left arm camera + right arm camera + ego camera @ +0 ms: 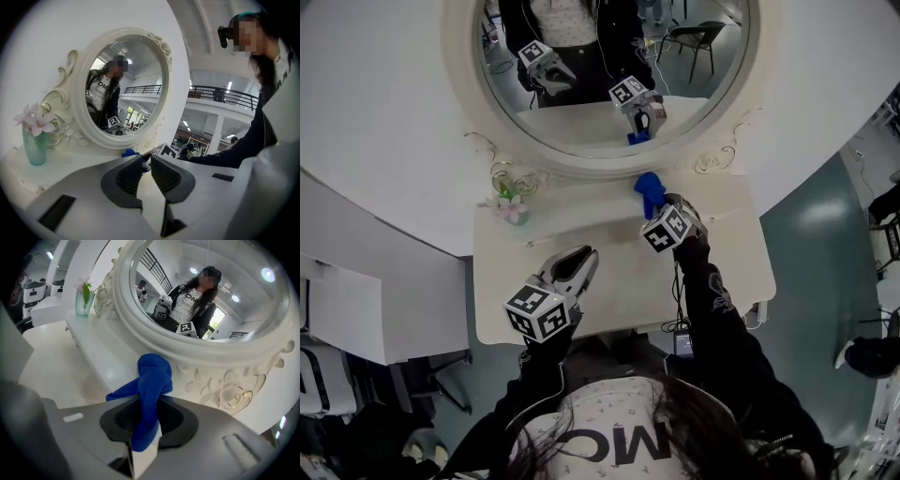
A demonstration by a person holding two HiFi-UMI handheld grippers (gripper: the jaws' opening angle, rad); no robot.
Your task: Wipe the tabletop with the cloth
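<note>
Closest in, the left gripper (580, 262) hovers over the front part of the cream tabletop (619, 258). In the left gripper view (146, 165) its dark ribbed pads (126, 179) stand drawn in to a thin slit with nothing between them.

Further out and to the right, the right gripper (661, 209) reaches toward the back of the tabletop (51, 366). Its jaws are clamped on the blue cloth (152, 376), which bunches into a knot-like lump just past the tips.

In the head view the cloth (650, 190) sits at the foot of the mirror's base. It looks lifted clear of the surface, though the angle leaves that unsure.

Well off to the left stands a pale green vase (512, 208) of pink flowers. Behind it all is the oval mirror (609, 84), reflecting both grippers and the cloth.
</note>
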